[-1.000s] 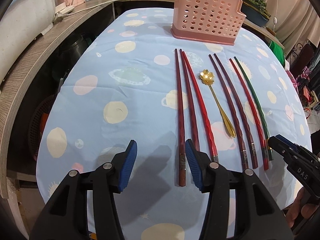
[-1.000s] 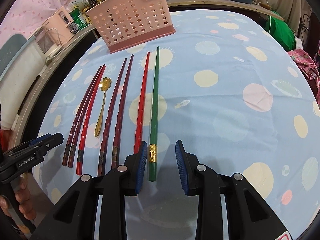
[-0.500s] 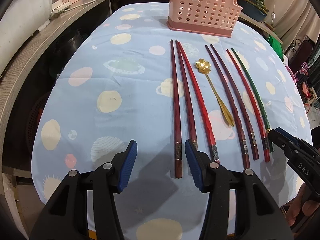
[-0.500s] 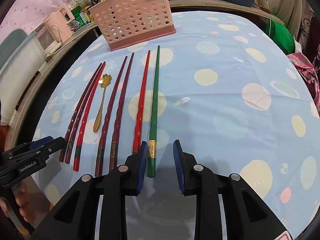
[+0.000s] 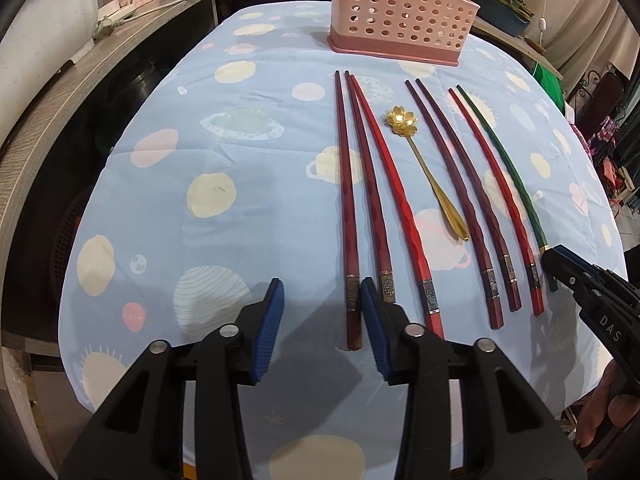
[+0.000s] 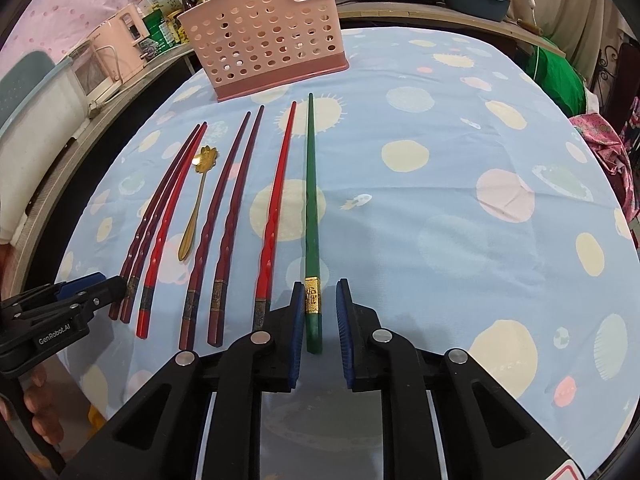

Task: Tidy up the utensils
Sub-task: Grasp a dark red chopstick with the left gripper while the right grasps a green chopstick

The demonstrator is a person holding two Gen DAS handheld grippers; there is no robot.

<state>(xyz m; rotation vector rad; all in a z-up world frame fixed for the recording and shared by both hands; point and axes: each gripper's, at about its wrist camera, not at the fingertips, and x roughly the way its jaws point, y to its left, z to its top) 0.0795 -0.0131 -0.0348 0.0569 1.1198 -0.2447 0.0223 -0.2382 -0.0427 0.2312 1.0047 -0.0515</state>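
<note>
On the blue tablecloth w/ pastel planets & dots (image 5: 248, 184) lies a row of utensils, pointed ends toward a pink perforated plastic utensil basket (image 5: 400, 12) standing upright at the far side, apart from the row.

Left to right: two dark-red wooden chopsticks (image 5: 347, 200) close together, a bright-red chopstick (image 5: 396, 200) right beside them, a gold metal spoon w/ flower-shaped bowl (image 5: 428, 168), another dark-brown twisted pair (image 5: 460, 184), a second bright-red chopstick (image 6: 276, 200), then a green chopstick w/ gold band (image 6: 310, 208) at the right end.

Left gripper (image 5: 322, 328), black w/ blue pads, has just been closing; its jaws stand apart, the thick end of the leftmost dark-red chopstick is between them, hard against the right pad, left pad clear of it.

Right gripper (image 6: 318, 320) has also been closing; its jaws straddle the green chopstick's thick end, by the gold band, w/ small gaps on both sides, not pinching yet.

Fingers of a person's hand (image 6: 36, 412) show at the picture edge behind the left tool.
</note>
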